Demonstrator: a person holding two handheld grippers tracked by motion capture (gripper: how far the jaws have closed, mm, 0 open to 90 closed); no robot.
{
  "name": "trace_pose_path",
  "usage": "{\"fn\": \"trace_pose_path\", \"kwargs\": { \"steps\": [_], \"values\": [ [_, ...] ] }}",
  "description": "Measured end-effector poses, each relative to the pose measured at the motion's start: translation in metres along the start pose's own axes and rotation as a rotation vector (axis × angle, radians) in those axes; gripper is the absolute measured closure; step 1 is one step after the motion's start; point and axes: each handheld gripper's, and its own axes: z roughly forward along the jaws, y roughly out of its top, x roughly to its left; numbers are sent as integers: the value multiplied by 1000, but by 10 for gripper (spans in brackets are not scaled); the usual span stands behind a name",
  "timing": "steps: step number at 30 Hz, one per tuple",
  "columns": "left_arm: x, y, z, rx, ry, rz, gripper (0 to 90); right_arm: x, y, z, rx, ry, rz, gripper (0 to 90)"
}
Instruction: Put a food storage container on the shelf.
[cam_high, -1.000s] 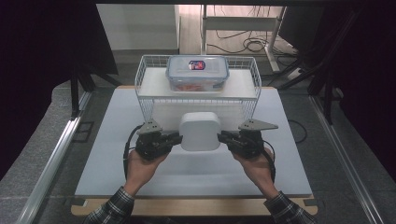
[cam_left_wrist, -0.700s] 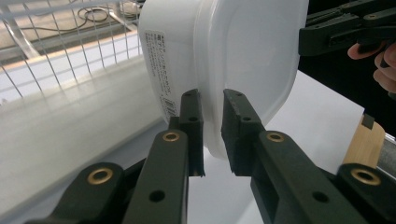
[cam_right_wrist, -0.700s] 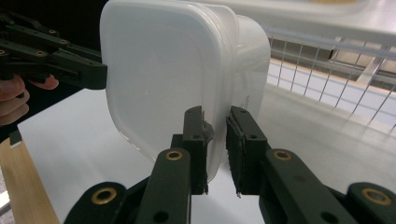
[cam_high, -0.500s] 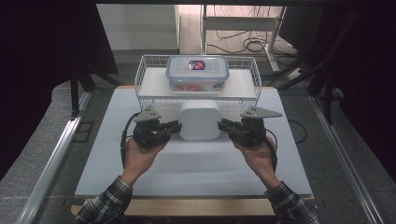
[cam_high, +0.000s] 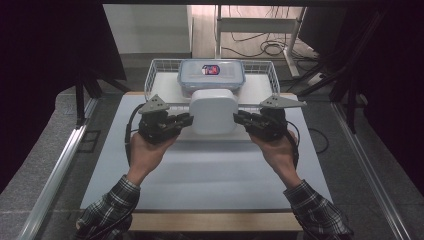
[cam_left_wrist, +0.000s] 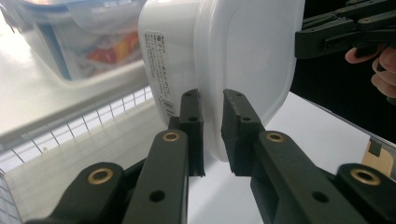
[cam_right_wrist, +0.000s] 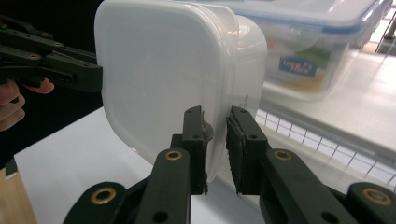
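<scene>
High view: a white container (cam_high: 213, 111) with rounded corners and a white lid hangs above the white table (cam_high: 210, 170), held between the left gripper (cam_high: 186, 120) at its left edge and the right gripper (cam_high: 239, 119) at its right edge, just in front of the wire basket (cam_high: 159, 75). It is squarish, opaque and plain on top, with a smooth, faintly glossy lid whose rim stands out a little past the body. Left gripper view shows the jaws narrowed onto that protruding lid rim, one pad to each face of it, and the container turned on its side in the picture, so that a printed label (cam_left_wrist: 160, 70) with small dark text runs down the body's wall. Right gripper view shows the same clamp on the opposite rim, the jaws close together with the lid's edge pinched between the pads; the lid's broad flat face is bare and the translucent body bulges behind it. Behind the container, inside the basket, stands a clear lidded box (cam_high: 211, 75) with blue clips and colourful contents. Each gripper is carried by a hand in a plaid sleeve (cam_high: 112, 210).
</scene>
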Motion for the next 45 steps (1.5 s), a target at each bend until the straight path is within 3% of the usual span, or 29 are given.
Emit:
{"fn": "trace_pose_path", "kwargs": {
  "steps": [26,45],
  "values": [
    [12,61,-14,-38,22,32,802,-13,55,2,-55,3,14,769],
    [30,96,-13,-64,29,12,801,-23,97,12,-66,-26,23,760]
  ]
}}
